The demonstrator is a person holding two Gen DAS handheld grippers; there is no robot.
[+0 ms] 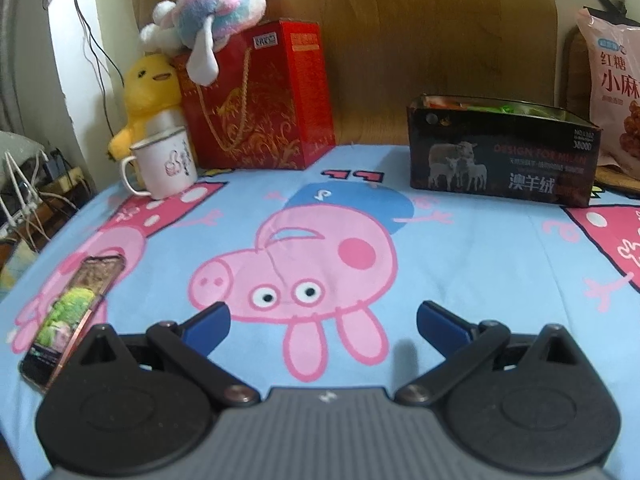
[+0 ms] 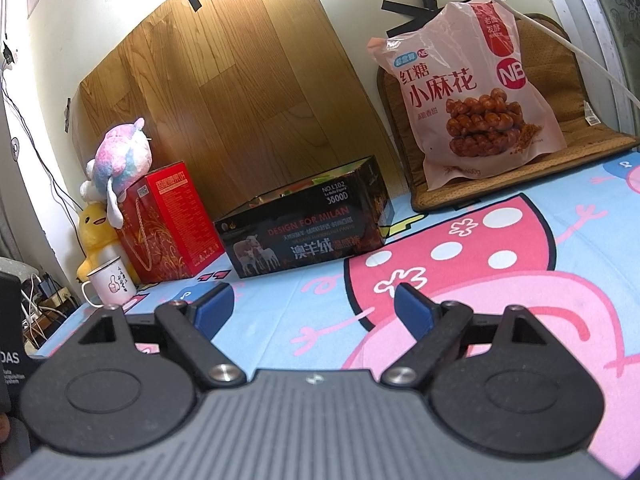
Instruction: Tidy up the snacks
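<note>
A black open-topped box [image 1: 500, 160] with sheep printed on it stands at the back of the table, with colourful packets showing inside; it also shows in the right wrist view [image 2: 308, 228]. A large pink snack bag [image 2: 472, 92] leans upright at the back right; its edge shows in the left wrist view [image 1: 612, 88]. My left gripper [image 1: 323, 322] is open and empty, low over the cartoon-pig tablecloth [image 1: 480, 264], well short of the box. My right gripper [image 2: 314, 308] is open and empty, in front of the box.
A red gift box [image 1: 260, 100] with a plush toy [image 1: 216, 12] on top, a yellow plush duck [image 1: 146, 92] and a white mug [image 1: 164, 164] stand at the back left. A phone [image 1: 72, 316] lies at the left. A woven mat [image 2: 560, 120] sits behind the bag.
</note>
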